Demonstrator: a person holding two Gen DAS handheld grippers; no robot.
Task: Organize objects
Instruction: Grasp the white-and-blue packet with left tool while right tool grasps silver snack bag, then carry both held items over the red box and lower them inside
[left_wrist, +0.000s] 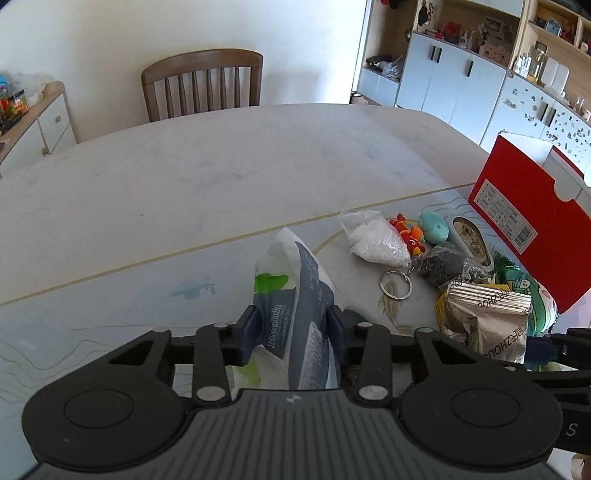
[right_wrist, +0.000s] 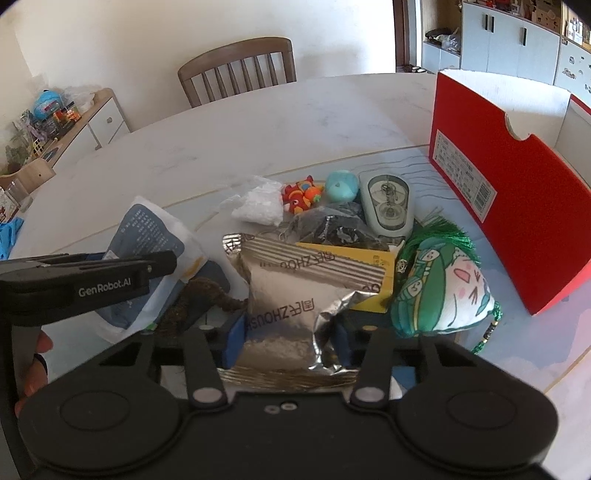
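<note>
My left gripper (left_wrist: 293, 326) is shut on a white and blue tissue pack (left_wrist: 299, 295), whose crumpled wrapper stands up between the blue pads. That pack (right_wrist: 147, 236) also shows in the right wrist view behind the left gripper's black body. My right gripper (right_wrist: 286, 341) is shut on a silver foil pouch (right_wrist: 291, 299), which is creased where the pads pinch it. The pouch (left_wrist: 487, 321) lies at the front of a pile of small items. An open red shoe box (right_wrist: 509, 206) stands to the right of the pile.
The pile holds a bag of white granules (right_wrist: 258, 208), an orange toy keychain (right_wrist: 303, 195), a teal case (right_wrist: 341, 186), a grey-green tape dispenser (right_wrist: 388, 203), a dark bag (right_wrist: 332, 227), a yellow packet (right_wrist: 369, 258) and a green plush (right_wrist: 439, 288). A wooden chair (right_wrist: 240, 66) stands beyond the table (left_wrist: 221, 166).
</note>
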